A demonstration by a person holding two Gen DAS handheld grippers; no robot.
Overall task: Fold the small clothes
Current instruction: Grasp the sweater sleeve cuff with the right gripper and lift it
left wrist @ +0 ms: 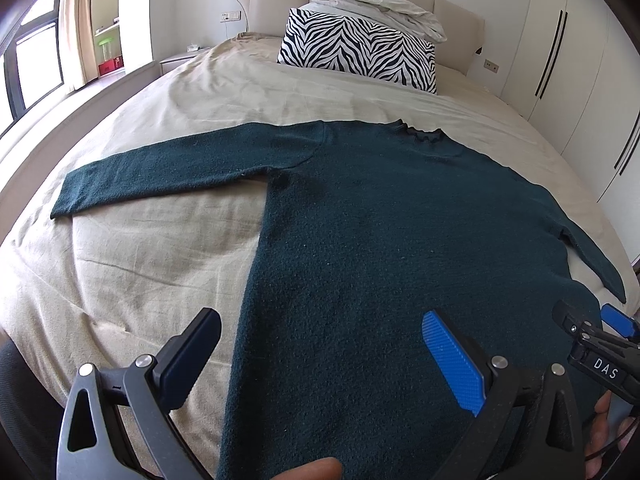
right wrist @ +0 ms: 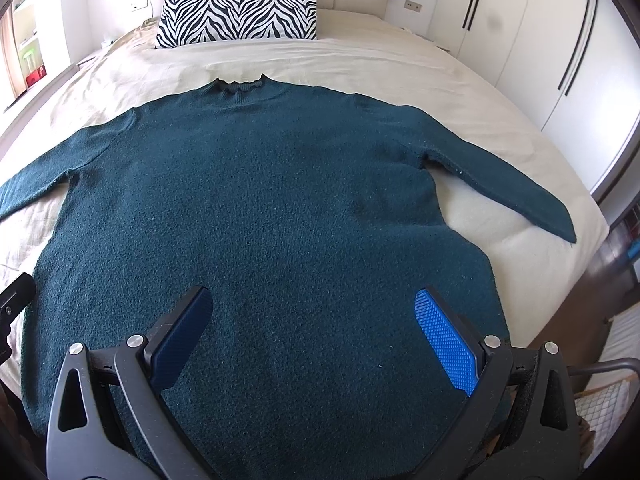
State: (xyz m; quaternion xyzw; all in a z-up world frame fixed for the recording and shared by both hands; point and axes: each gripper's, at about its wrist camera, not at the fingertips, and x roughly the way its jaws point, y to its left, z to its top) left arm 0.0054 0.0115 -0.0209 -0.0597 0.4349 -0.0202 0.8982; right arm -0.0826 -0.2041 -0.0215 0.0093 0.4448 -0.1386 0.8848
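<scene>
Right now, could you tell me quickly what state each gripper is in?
Left gripper: open, holding nothing, above the dark green sweater.
Right gripper: open, holding nothing, also above the sweater.

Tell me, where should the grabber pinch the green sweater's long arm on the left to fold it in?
Probably at the cuff end of the left sleeve. It lies flat, stretched straight out from the sweater over the bed sheet, with bare sheet all round its tip. The open left gripper could come from the outer side, slide one finger under the edge, pinch, then carry it across the body.
</scene>
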